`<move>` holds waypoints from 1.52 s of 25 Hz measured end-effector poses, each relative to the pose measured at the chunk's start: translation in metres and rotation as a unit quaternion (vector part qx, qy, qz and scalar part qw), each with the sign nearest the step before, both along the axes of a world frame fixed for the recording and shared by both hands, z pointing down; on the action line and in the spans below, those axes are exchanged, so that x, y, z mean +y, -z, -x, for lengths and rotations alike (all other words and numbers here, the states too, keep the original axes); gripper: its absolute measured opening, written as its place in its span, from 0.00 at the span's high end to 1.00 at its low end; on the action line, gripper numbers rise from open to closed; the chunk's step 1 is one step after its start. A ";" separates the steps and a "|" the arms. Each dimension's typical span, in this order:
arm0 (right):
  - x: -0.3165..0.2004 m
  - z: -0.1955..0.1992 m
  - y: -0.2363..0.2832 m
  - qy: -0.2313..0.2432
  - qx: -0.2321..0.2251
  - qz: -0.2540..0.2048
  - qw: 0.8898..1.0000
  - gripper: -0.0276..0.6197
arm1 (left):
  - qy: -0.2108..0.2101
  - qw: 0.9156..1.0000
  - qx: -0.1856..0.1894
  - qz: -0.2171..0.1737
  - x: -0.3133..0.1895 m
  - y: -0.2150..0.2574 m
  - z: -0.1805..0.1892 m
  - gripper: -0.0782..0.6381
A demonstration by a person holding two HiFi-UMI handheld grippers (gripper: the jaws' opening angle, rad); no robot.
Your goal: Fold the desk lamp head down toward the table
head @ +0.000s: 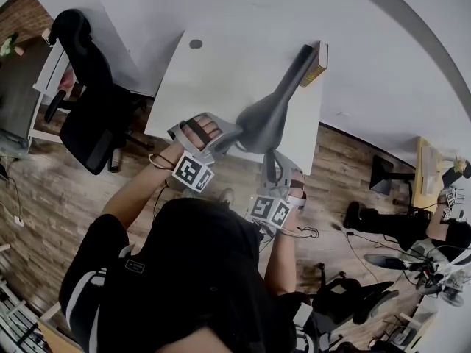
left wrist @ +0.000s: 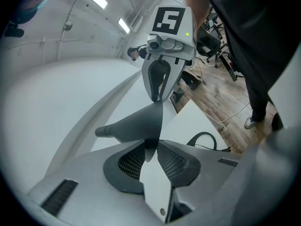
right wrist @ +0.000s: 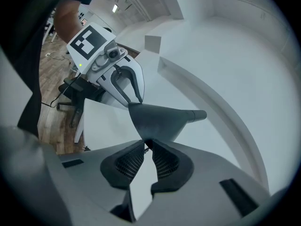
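Observation:
The desk lamp's dark grey cone-shaped head hangs over the near edge of the white table. Its arm runs up to a base at the table's far right. My left gripper is shut on the left rim of the head, and my right gripper is shut on its near right rim. In the left gripper view the pads pinch the thin rim of the lamp head. In the right gripper view the lamp head is pinched the same way at the gripper's tips.
A black office chair stands left of the table on the wooden floor. A round cable hole sits near the table's far edge. More chairs and cables lie at the lower right.

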State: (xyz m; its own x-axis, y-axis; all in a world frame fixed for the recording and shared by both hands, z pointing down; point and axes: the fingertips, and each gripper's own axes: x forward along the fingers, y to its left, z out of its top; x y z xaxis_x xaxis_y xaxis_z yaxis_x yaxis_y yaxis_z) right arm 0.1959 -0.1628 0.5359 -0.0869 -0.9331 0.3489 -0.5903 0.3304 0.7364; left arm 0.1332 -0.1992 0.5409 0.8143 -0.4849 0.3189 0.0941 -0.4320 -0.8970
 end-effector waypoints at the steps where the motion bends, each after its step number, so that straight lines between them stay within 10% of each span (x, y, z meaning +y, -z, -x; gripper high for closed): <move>1: -0.001 -0.001 -0.003 0.000 0.000 0.000 1.000 0.85 | 0.001 1.000 -0.006 -0.013 -0.001 -0.004 -0.001 0.76; 8: -0.009 -0.006 -0.021 -0.007 -0.015 0.002 1.000 0.83 | 0.006 0.999 -0.016 -0.047 -0.008 -0.023 -0.004 0.76; 38: -0.045 -0.026 -0.067 0.016 0.040 0.035 0.998 0.81 | 0.007 0.998 -0.060 0.025 -0.040 -0.067 -0.025 0.70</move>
